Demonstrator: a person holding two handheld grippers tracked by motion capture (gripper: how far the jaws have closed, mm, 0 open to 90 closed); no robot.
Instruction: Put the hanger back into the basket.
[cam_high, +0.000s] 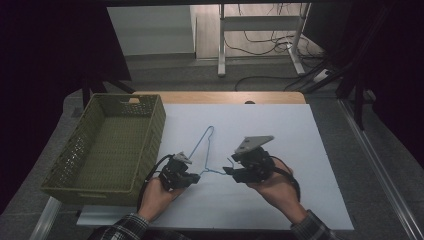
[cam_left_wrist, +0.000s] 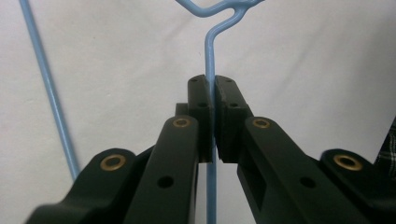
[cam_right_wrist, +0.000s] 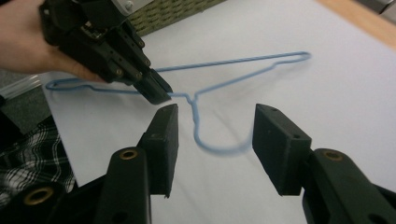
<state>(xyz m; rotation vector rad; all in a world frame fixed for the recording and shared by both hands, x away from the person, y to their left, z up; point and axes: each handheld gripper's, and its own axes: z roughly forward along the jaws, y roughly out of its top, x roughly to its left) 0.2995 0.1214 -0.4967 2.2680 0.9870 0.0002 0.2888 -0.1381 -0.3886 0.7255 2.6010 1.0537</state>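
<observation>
A light blue wire hanger (cam_high: 199, 141) lies on the white sheet (cam_high: 280, 135) in the middle of the table. My left gripper (cam_high: 196, 176) is shut on the hanger; in the left gripper view the jaws (cam_left_wrist: 212, 88) pinch the thin wire (cam_left_wrist: 209, 51) just below the neck. My right gripper (cam_high: 229, 170) faces it from the right and is open. In the right gripper view its jaws (cam_right_wrist: 215, 116) straddle the hanger's curved hook (cam_right_wrist: 219, 147) without touching it, and the left gripper (cam_right_wrist: 116, 51) holds the hanger (cam_right_wrist: 233, 61) beside the neck.
An olive woven basket (cam_high: 156, 125) stands at the left edge of the sheet, close behind the left hand, and its wall (cam_right_wrist: 173, 11) shows in the right gripper view. The wooden table edge (cam_high: 220, 97) runs along the back. A plaid sleeve (cam_right_wrist: 28, 163) is near.
</observation>
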